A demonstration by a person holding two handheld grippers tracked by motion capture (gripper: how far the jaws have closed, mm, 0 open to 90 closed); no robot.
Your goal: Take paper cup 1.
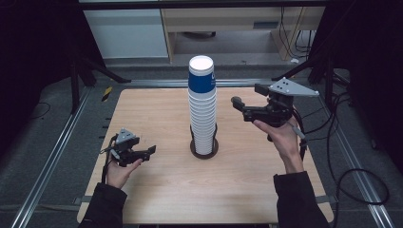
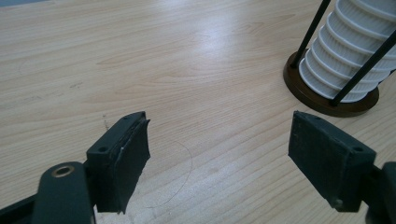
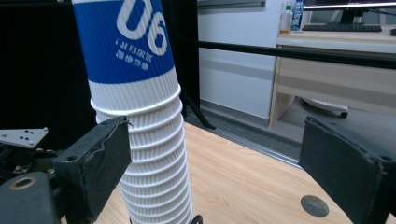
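Cup stack point(image 1: 202, 111) stands in its holder, centre of surface point(image 1: 157, 190). Right tongs point(image 1: 243, 105) spread, empty, near blue top cup point(image 1: 201, 76); left tongs point(image 1: 145, 153) spread, w/ nothing. No cup removed yet, judging.

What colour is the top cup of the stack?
Blue with white print, the top paper cup; clearest in the right gripper view.
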